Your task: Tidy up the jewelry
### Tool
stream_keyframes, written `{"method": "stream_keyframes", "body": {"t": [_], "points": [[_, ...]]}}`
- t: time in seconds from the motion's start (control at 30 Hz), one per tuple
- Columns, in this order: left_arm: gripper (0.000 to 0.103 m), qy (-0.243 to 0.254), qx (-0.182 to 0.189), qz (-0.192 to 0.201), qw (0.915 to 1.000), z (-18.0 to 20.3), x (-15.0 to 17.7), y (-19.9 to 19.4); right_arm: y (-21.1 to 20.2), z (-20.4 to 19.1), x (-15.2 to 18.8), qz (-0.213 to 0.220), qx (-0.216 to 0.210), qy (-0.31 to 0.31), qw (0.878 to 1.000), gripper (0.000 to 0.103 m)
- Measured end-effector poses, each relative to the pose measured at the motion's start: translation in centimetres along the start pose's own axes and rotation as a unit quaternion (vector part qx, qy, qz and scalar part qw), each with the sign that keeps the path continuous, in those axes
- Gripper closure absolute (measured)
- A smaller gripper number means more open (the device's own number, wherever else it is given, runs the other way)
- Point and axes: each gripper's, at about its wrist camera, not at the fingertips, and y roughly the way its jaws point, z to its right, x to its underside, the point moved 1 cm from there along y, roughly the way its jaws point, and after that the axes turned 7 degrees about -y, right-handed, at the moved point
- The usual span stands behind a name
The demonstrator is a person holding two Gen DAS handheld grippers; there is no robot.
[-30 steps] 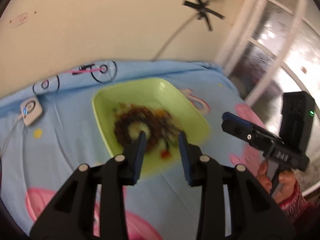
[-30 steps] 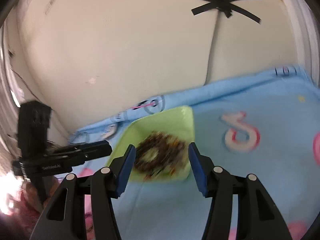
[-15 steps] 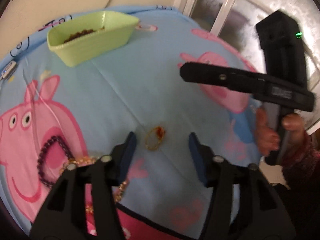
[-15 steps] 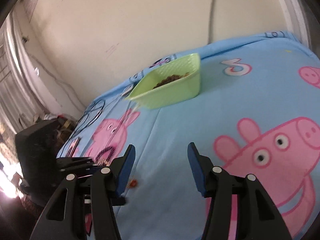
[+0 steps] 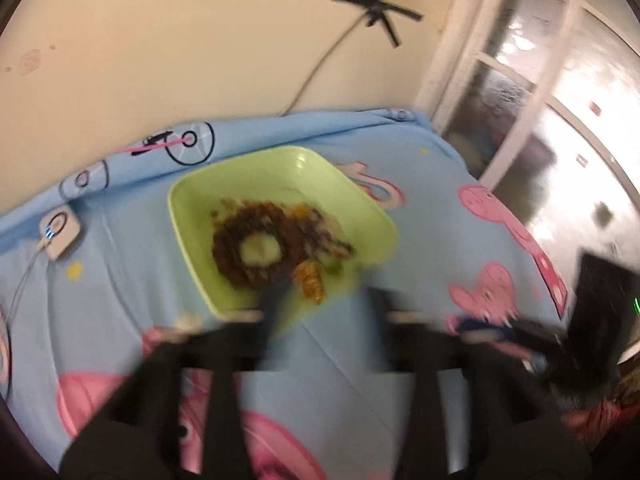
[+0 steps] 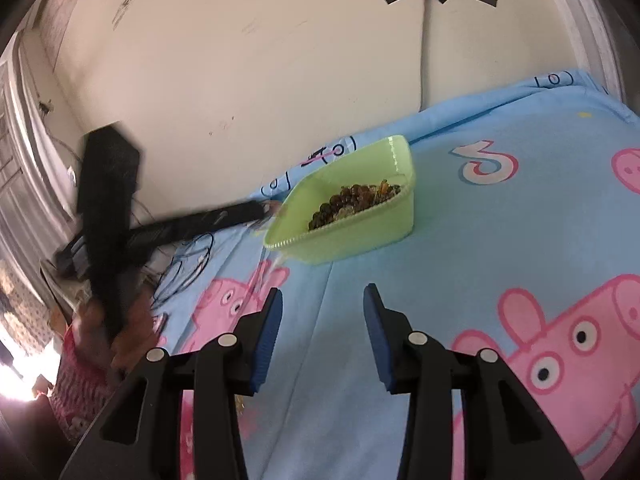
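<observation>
Left wrist view: my left claw [image 5: 320, 296] is back over the near edge of the green tray [image 5: 192, 232] after dipping to the gold ring on the bedsheet [image 5: 420, 200]; its jaws are opening, and an orange-gold piece [image 5: 310, 280] now lies in the tray, so one more item seems delivered. My right claw [image 6: 322, 320] is closing on nothing. One tray, one dark bead coil [image 5: 248, 248] at its middle.
</observation>
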Motion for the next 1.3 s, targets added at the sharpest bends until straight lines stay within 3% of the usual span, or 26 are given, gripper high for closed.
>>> {"method": "stream_keyframes", "body": {"t": [0.03,0.07,0.13,0.2,0.3,0.43,0.53,0.67,0.8,0.9,0.93,1.03,1.3], "points": [[0.027,-0.005,-0.021,0.003,0.9998,-0.7,-0.7,0.8,0.1,0.0,0.0,0.000,-0.003,0.005,1.000,0.086],[0.027,-0.014,-0.042,-0.003,0.9990,-1.6,-1.3,1.8,0.0,-0.2,0.1,0.000,-0.004,0.008,1.000,0.085],[0.029,-0.040,-0.030,-0.013,0.9987,-2.7,-0.9,1.4,-0.3,-0.6,0.3,0.006,-0.001,0.005,1.000,0.085],[0.029,-0.053,-0.012,0.005,0.9985,-3.5,-0.3,-0.9,-0.8,-1.3,0.7,0.005,0.000,-0.009,1.000,0.085],[0.029,-0.054,-0.004,0.043,0.9976,-4.4,2.9,-5.8,-0.7,-2.4,1.4,-0.011,-0.005,-0.027,1.000,0.085],[0.031,-0.065,0.002,0.039,0.9972,-5.5,9.3,-9.8,0.9,-5.2,2.9,-0.048,-0.014,-0.076,0.996,0.085],[0.040,-0.075,-0.003,0.019,0.9970,-6.2,13.2,-10.7,3.1,-7.4,4.3,-0.095,-0.020,-0.117,0.988,0.085],[0.041,-0.096,0.005,0.015,0.9952,-6.5,17.1,-11.3,5.6,-10.2,5.7,-0.135,-0.009,-0.174,0.975,0.086],[0.042,-0.079,0.005,-0.001,0.9968,-4.8,19.6,-10.4,7.0,-11.9,6.8,-0.155,0.015,-0.212,0.965,0.086],[0.062,-0.068,-0.022,-0.030,0.9970,-3.6,20.5,-8.3,7.4,-12.4,7.7,-0.159,0.051,-0.245,0.955,0.103],[0.075,-0.070,-0.027,-0.037,0.9965,-3.5,20.8,-7.6,7.4,-12.7,8.0,-0.159,0.070,-0.264,0.949,0.103],[0.096,-0.068,-0.025,-0.036,0.9967,-2.4,20.8,-6.8,6.7,-12.1,8.4,-0.158,0.067,-0.251,0.953,0.103],[0.096,-0.011,-0.037,-0.040,0.9984,3.2,21.1,-4.6,1.5,-9.3,9.9,-0.124,0.106,-0.206,0.965,0.103]]}}
